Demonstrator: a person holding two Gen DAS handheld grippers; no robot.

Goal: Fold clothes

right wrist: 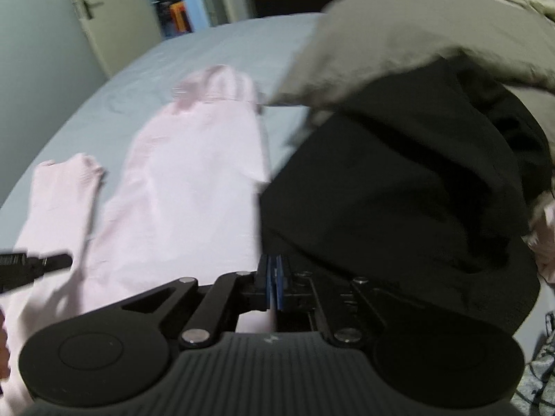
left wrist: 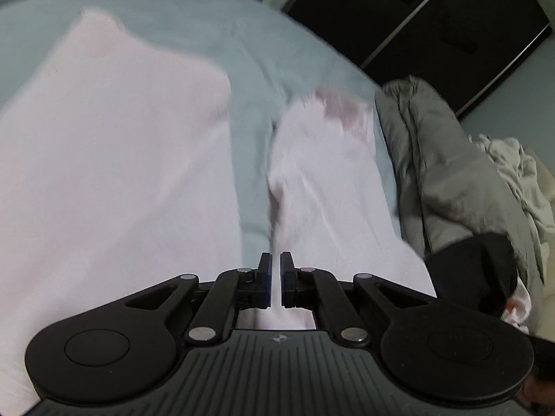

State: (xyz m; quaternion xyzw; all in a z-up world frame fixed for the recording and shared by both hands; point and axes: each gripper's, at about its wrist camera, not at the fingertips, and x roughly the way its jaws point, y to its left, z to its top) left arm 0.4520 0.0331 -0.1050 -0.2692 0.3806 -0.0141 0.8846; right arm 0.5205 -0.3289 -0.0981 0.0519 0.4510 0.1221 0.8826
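Barely begun: pink trousers [left wrist: 114, 173] lie spread on the bed [left wrist: 194, 24], unfolded. Left gripper [left wrist: 275, 263] and right gripper [right wrist: 275, 270] nearly closed, pinching the waist (I think).

Home bedroom: bed w/ blue sheet [right wrist: 225, 45], door [right wrist: 104, 10], dark wardrobe [left wrist: 433, 17], clothes heap [left wrist: 444, 159].

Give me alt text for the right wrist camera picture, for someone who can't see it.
The right gripper, its jaws shut, sits at the near edge of pale pink trousers spread on a light blue bed sheet. A black garment and a grey one are heaped to the right, and a doorway shows beyond the bed.
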